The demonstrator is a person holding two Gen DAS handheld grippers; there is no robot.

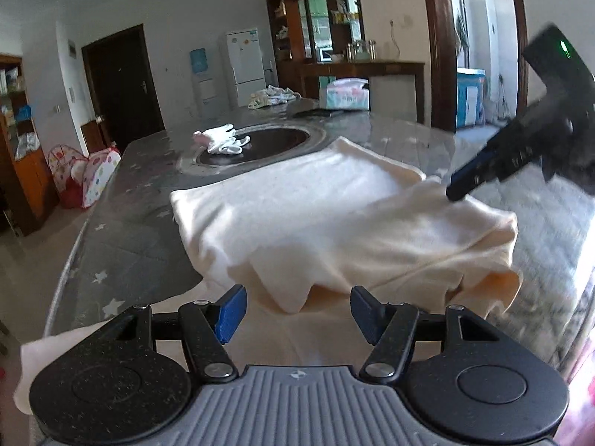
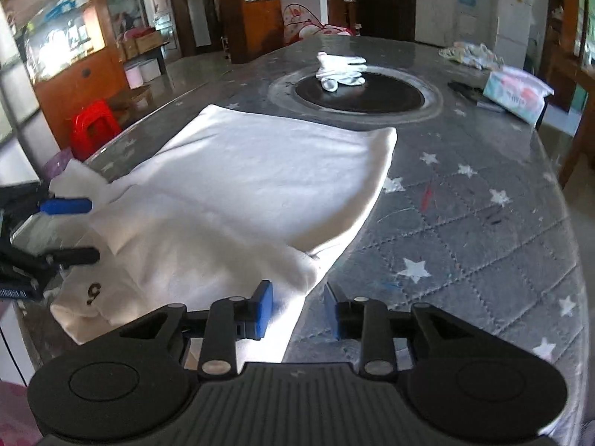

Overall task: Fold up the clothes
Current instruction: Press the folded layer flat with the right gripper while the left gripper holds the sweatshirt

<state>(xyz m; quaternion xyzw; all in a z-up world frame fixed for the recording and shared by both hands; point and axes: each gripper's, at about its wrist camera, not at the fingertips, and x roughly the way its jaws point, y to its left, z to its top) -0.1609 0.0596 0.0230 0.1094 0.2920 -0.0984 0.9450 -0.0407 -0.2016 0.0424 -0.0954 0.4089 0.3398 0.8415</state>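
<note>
Seemingly soft cream garment [image 1: 297, 200] — rumpled.

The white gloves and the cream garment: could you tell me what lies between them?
Only bare dark disc and star-patterned table cover between gloves and garment, in both views.

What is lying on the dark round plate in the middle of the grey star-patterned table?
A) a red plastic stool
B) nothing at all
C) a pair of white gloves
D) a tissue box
C: a crumpled pair of white gloves rests on the dark round plate, beyond the cream folded garment on the grey star-patterned table.
</note>
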